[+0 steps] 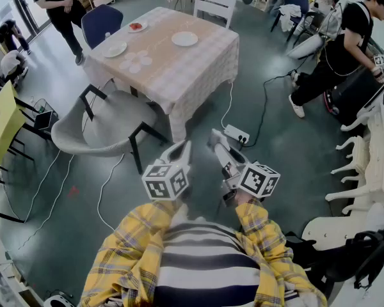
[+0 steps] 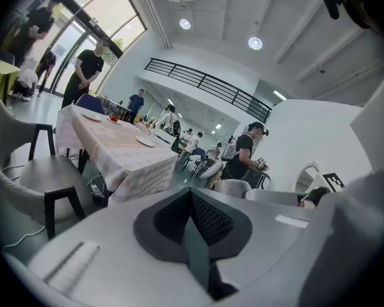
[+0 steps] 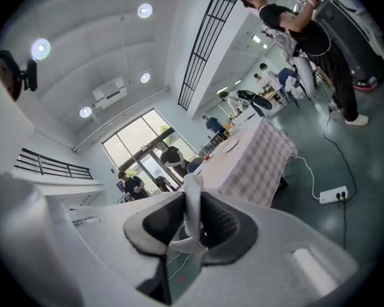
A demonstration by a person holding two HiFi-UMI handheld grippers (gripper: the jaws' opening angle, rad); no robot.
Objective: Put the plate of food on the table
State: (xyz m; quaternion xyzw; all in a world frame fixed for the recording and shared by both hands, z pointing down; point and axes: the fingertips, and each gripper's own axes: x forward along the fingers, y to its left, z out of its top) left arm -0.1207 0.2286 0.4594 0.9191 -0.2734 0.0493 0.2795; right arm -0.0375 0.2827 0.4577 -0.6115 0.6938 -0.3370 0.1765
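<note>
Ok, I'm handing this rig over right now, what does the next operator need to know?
Left hand-held gripper: shut, empty.
Right hand-held gripper: closed on a thin white strip I can't identify.
Both are held near the body, well short of the checked-cloth table.
White plate with red food already sits on the table's far corner, with other white plates.
Left: no plate is in either gripper; whether another must be fetched isn't clear.
</note>
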